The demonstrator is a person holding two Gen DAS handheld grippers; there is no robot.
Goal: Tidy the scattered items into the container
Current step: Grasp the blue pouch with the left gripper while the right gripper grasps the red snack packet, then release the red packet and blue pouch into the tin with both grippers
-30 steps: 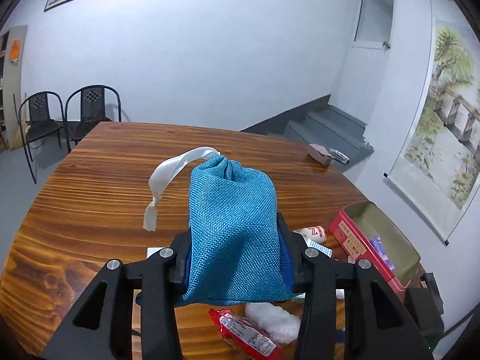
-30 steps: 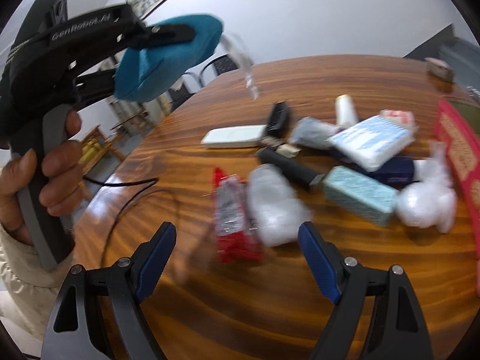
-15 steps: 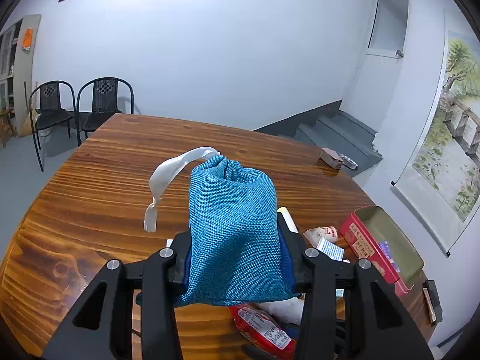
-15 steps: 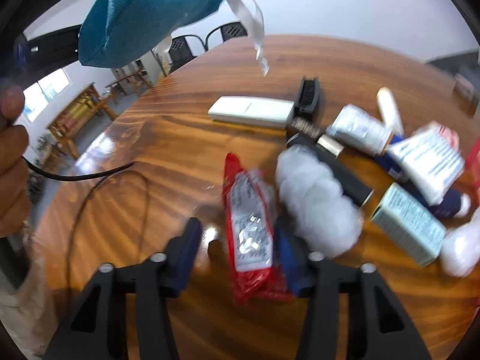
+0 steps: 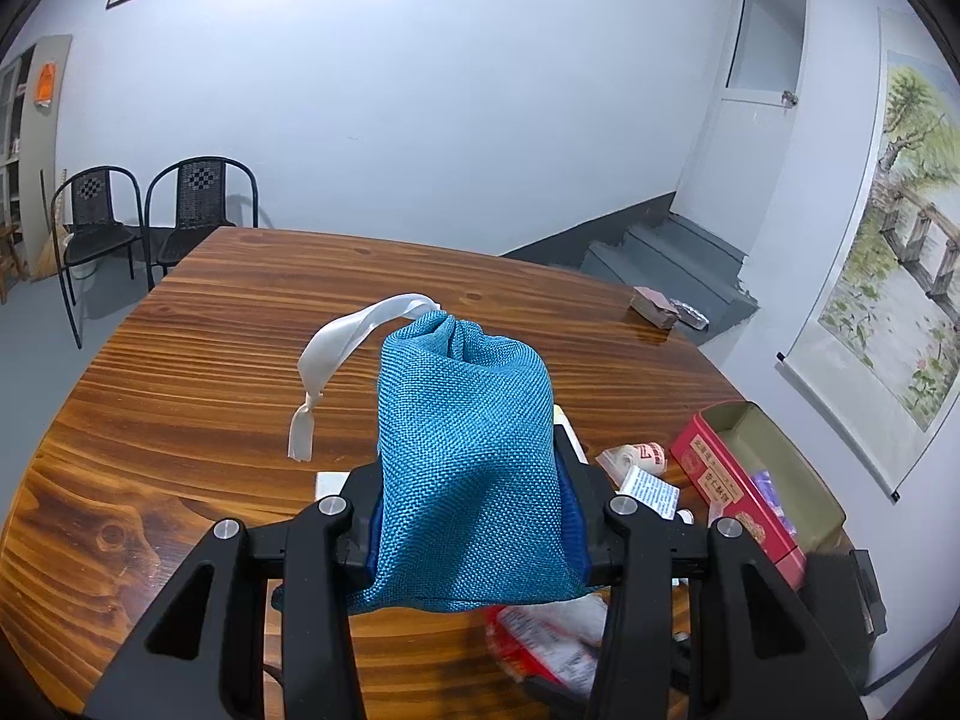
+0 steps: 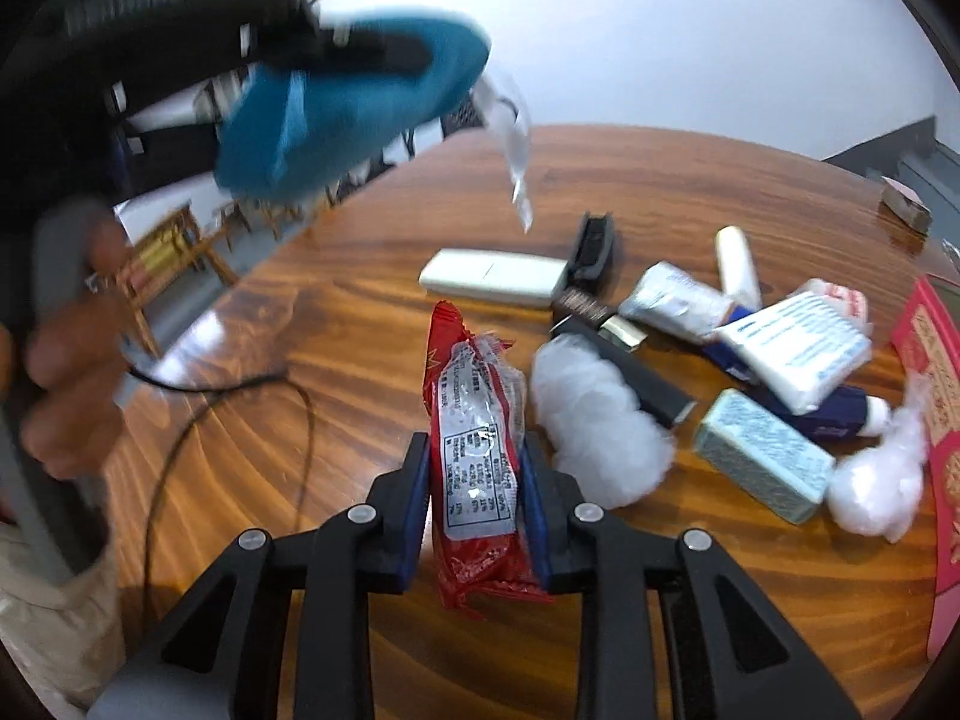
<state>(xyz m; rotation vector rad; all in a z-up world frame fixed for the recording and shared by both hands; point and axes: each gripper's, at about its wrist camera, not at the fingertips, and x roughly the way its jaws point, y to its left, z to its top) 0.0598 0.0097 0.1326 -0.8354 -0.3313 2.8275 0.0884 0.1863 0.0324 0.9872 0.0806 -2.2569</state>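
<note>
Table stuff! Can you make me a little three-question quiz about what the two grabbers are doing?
1. True or false: the left gripper holds a blue cloth pouch.
2. What is the right gripper shut on?
A. the white remote
B. the red snack packet
C. the fluffy white ball
3. Fill in: the red tin on the wooden table has its lid ____.

Key:
1. True, both pads press its sides.
2. B, its jaws have just closed on the packet.
3. Off; the tin stands open.
</note>
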